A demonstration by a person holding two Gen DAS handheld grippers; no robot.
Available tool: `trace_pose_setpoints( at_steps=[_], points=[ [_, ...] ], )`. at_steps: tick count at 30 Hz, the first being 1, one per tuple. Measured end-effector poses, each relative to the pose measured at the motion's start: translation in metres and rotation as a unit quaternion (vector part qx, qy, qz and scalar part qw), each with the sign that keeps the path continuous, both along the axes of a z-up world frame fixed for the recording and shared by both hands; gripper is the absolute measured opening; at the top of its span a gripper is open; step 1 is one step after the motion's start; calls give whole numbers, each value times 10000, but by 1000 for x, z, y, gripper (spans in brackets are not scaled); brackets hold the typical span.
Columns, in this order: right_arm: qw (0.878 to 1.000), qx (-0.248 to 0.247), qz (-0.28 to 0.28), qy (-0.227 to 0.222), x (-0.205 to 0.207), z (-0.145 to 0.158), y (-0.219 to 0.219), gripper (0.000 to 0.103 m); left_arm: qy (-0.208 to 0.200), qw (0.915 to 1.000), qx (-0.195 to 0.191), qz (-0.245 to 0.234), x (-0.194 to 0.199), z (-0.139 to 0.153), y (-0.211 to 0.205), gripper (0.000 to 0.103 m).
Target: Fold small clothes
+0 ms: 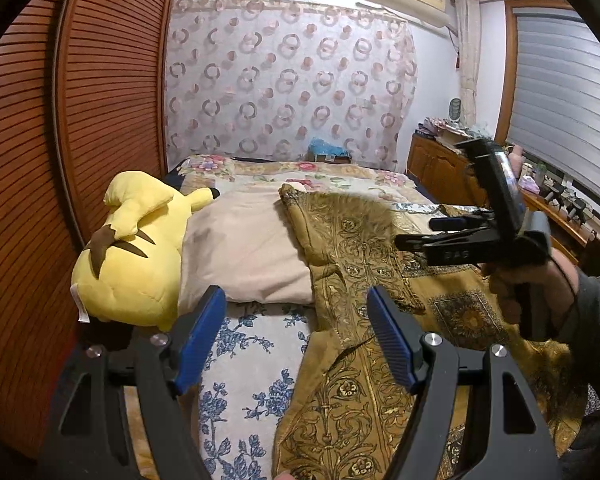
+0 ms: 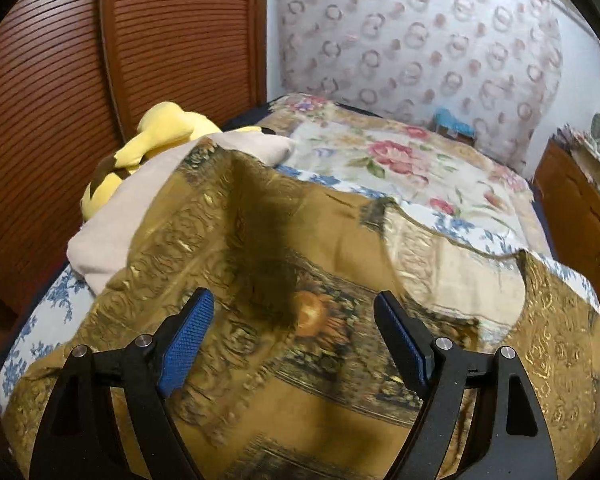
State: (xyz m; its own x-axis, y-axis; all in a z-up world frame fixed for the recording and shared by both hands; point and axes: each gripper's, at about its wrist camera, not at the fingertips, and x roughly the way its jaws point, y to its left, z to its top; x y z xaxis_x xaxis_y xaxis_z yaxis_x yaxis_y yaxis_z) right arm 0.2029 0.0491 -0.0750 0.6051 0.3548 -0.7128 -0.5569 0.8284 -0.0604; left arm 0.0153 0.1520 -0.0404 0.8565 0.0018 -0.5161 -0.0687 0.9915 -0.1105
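Both tools stood wide apart and empty — the left gripper (image 1: 296,328) and the right gripper (image 2: 294,332) hung above the gold patterned garment (image 2: 260,240), which sprawled unfolded on the bed (image 2: 400,160) just ahead of their fingertips — so every fold seemingly remained.

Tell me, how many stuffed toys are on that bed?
1. A yellow plush toy lies at the bed's left edge beside the slatted wooden door, partly tucked under a beige pillow. The gold patterned cloth could hide others.
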Motion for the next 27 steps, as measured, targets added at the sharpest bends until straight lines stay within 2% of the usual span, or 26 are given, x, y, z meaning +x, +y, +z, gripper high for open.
trace_pose_setpoints(
  at_steps=[6,12,19,23,27],
  points=[
    [9996,124,265,-28,-19,14,-31,84,166,9998,43,39,16,-4,-2,72],
    [9994,-43,340,-108,-42,16,-81,84,331,9994,64,-4,38,-8,-4,72],
    [9991,-417,57,83,-46,-10,-141,86,752,9970,139,-149,81,-22,-5,72],
    [9986,-409,-212,261,-43,-24,-169,86,914,9954,176,-209,103,-27,-6,72],
    [9978,-458,-401,279,-39,-34,-181,86,1066,9939,-12,-271,124,-31,-1,72]
  ],
)
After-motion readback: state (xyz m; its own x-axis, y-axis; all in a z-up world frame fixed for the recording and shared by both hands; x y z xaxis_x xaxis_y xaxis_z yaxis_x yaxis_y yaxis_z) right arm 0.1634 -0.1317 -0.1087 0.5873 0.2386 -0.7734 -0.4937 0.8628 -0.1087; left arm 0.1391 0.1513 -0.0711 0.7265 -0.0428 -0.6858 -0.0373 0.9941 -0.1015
